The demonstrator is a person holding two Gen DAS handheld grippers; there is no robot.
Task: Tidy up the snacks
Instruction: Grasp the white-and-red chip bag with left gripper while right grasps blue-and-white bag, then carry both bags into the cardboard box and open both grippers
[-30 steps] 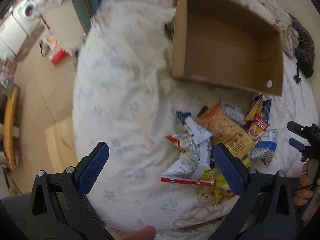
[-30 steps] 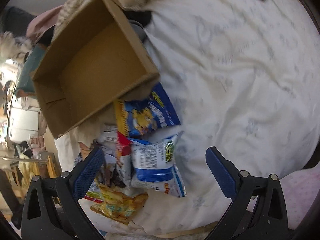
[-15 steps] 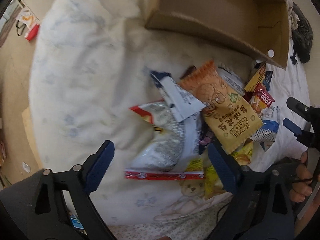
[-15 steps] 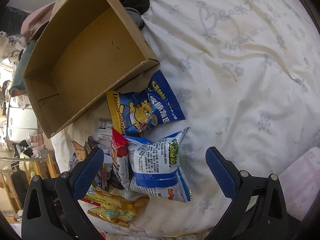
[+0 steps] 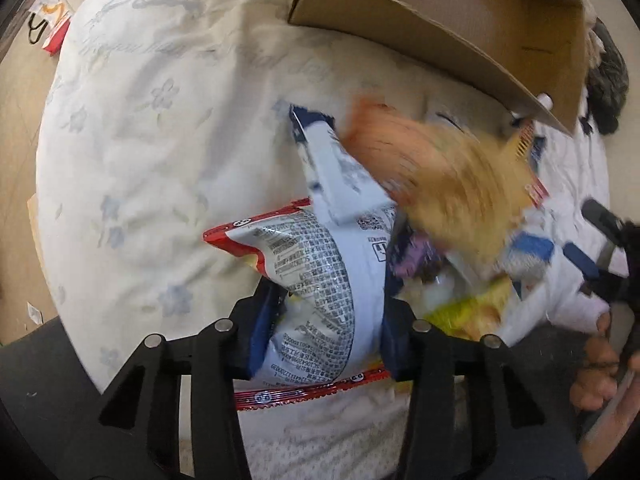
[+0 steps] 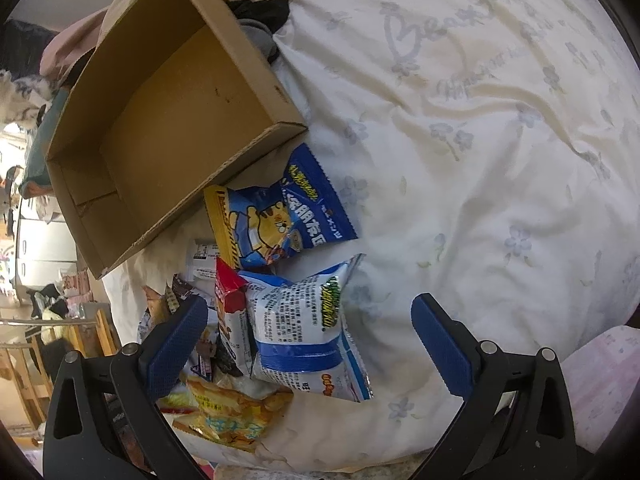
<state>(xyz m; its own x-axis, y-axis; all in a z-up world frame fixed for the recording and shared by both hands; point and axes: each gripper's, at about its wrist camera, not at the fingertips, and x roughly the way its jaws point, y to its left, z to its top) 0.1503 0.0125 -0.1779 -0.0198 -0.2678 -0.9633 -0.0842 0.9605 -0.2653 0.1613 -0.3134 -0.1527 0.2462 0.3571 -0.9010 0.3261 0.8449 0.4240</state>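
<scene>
A pile of snack bags lies on a white floral bedspread in front of an empty cardboard box (image 5: 460,28), also in the right wrist view (image 6: 160,128). My left gripper (image 5: 324,332) is shut on a silver bag with red edges (image 5: 320,280). A white-and-navy bag (image 5: 336,176) and a blurred orange bag (image 5: 448,184) lie just beyond it. My right gripper (image 6: 308,344) is open above a white-and-blue bag (image 6: 304,328), not touching it. A blue bag with a cartoon tiger (image 6: 276,216) lies against the box's near wall. A yellow bag (image 6: 228,412) lies lower left.
The bedspread (image 6: 500,140) stretches to the right of the pile. Dark clothing (image 6: 260,20) lies behind the box. The bed's left edge drops to a wood floor (image 5: 16,200) with a red-and-white bag (image 5: 48,28). The right gripper and hand show in the left view (image 5: 600,264).
My left gripper moved forward and down onto the pile and closed on the silver red-edged bag. The orange bag is blurred, shifting. The right gripper moved slightly closer to the white-and-blue bag and stays open.
</scene>
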